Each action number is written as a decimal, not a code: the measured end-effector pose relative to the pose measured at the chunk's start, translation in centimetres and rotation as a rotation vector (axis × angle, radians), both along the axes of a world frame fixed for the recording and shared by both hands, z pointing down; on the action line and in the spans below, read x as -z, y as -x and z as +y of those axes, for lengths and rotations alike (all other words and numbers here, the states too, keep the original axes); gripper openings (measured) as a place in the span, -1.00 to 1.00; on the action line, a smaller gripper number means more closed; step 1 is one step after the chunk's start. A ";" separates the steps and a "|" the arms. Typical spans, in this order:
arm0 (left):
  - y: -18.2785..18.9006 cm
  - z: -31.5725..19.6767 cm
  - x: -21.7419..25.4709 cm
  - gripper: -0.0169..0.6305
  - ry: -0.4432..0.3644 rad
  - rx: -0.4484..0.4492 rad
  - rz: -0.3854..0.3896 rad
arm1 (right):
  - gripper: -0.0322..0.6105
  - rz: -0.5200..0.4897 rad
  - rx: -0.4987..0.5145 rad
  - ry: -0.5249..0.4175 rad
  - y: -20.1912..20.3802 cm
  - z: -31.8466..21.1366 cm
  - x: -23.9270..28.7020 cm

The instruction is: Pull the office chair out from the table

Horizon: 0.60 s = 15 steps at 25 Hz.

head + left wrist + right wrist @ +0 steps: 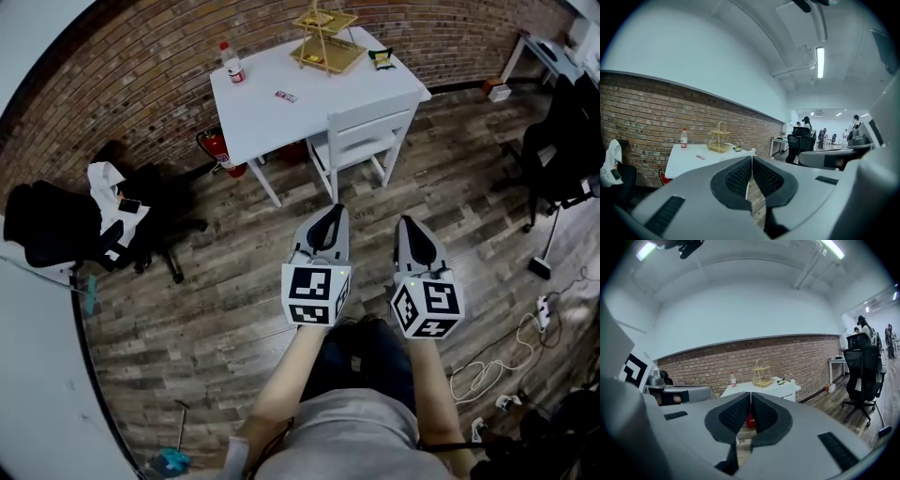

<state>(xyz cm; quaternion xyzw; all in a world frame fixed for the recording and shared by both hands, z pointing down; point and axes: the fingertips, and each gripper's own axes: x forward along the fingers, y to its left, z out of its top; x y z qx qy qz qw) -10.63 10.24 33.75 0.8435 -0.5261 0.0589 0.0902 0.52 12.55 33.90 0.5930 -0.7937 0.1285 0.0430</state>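
A white chair (361, 141) stands tucked against the near side of a white table (267, 108) by the brick wall. My left gripper (327, 217) and right gripper (410, 225) are held side by side over the wood floor, short of the chair and pointing toward it. Both are shut with nothing between the jaws. In the left gripper view the gripper (752, 159) has its pads pressed together, with the table (686, 159) beyond. The right gripper view shows the same shut gripper (750, 397) and the table (757, 388) ahead.
On the table stand a bottle (232, 64), a tiered wire rack (325, 37) and a snack bag (380, 58). A red fire extinguisher (220, 155) sits under it. A black office chair (56, 230) draped with clothes is at left, another black office chair (562, 159) at right. Cables (487, 375) lie at lower right.
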 end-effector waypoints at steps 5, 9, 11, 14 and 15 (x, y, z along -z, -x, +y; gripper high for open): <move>-0.9 -3.8 -1.2 -0.90 0.026 0.006 0.013 | -0.85 0.005 0.003 0.019 -1.3 -3.8 -1.0; -1.8 -7.3 -2.5 -0.90 0.046 0.024 0.000 | -0.85 -0.006 0.012 0.034 -2.6 -7.9 -2.1; -2.2 -9.4 -2.9 -0.90 0.048 0.042 -0.007 | -0.85 -0.007 0.031 0.035 -3.0 -10.3 -2.3; -3.0 -13.2 -2.9 -0.90 0.052 0.065 -0.009 | -0.85 -0.001 0.063 0.029 -3.7 -14.5 -2.1; -3.4 -14.5 -2.8 -0.90 0.052 0.071 -0.009 | -0.85 0.002 0.071 0.025 -4.0 -16.0 -1.9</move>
